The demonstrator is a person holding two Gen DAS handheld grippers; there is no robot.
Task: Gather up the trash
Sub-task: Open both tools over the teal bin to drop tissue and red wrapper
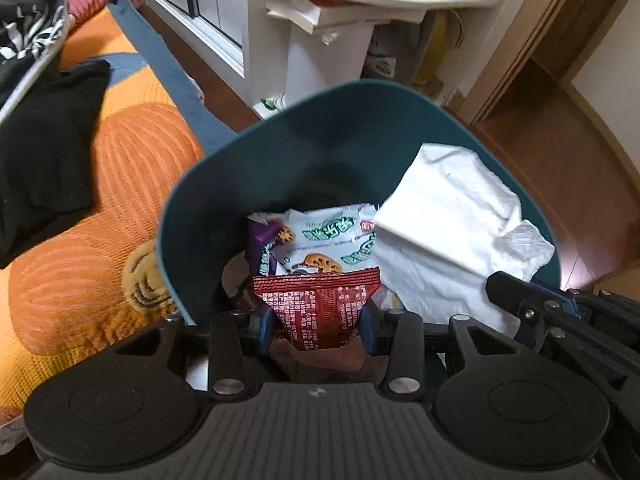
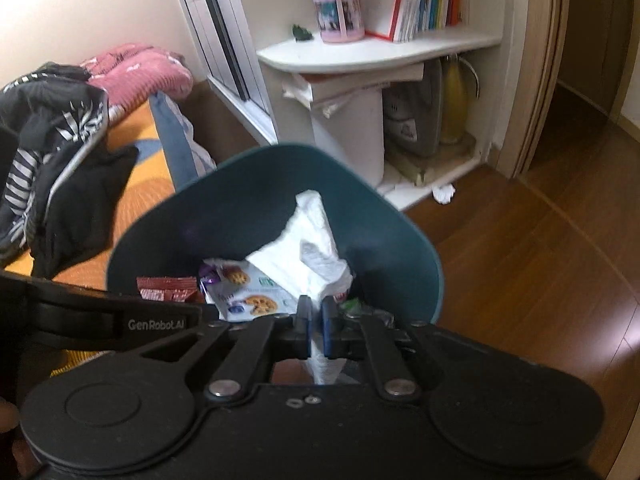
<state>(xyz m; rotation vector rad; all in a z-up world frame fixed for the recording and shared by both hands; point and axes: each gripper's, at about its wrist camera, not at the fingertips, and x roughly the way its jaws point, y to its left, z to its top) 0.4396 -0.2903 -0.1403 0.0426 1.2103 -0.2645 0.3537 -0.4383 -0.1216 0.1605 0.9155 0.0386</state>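
While over the bin (image 1: 192, 200), both tongs grip trash.

Dark teal bin (image 1: 280, 152), white crumpled tissue (image 1: 452, 232), red wrapper (image 1: 320, 304) with white print, pale wrapper (image 1: 332, 240) with green lettering and brown cookie pictures, orange ribbed bedspread (image 1: 120, 168), black garment (image 1: 44, 136), pink blanket (image 2: 148, 72), brown wood floor (image 2: 540, 260)

Bin (image 1: 224, 184) mouth open above; wrappers (image 1: 320, 236) and tissue (image 1: 448, 232) crowd inside; bed (image 1: 120, 168) flanks its left.
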